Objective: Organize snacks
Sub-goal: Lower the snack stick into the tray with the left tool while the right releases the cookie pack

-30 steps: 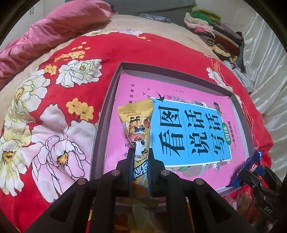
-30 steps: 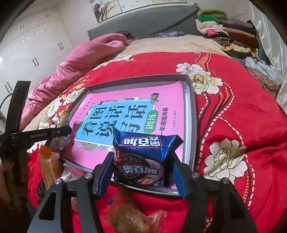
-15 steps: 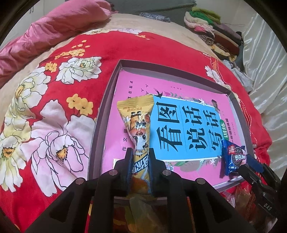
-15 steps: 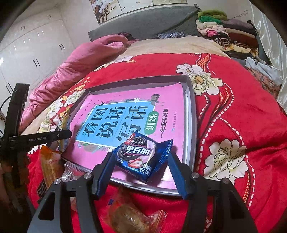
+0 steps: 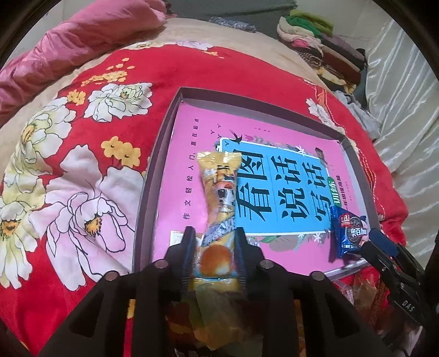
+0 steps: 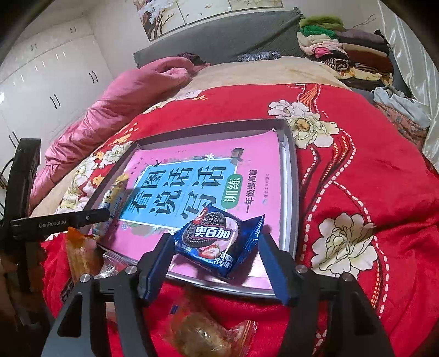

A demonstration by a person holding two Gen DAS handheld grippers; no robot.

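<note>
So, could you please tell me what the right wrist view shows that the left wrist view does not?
Only the right wrist view shows the white wardrobe, the wall pictures and a clear-wrapped pastry below the right gripper, whose fingers stand apart from the blue cookie packet. Only the left wrist view shows the left gripper around the yellow snack pack. Both show the tray, pink book and folded clothes.

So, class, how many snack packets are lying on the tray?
2. A yellow packet on the tray's left side, between the fingers of the left gripper; a blue cookie packet near its front right edge, inside the open right gripper. Other packets lie off the tray, some maybe hidden.
</note>
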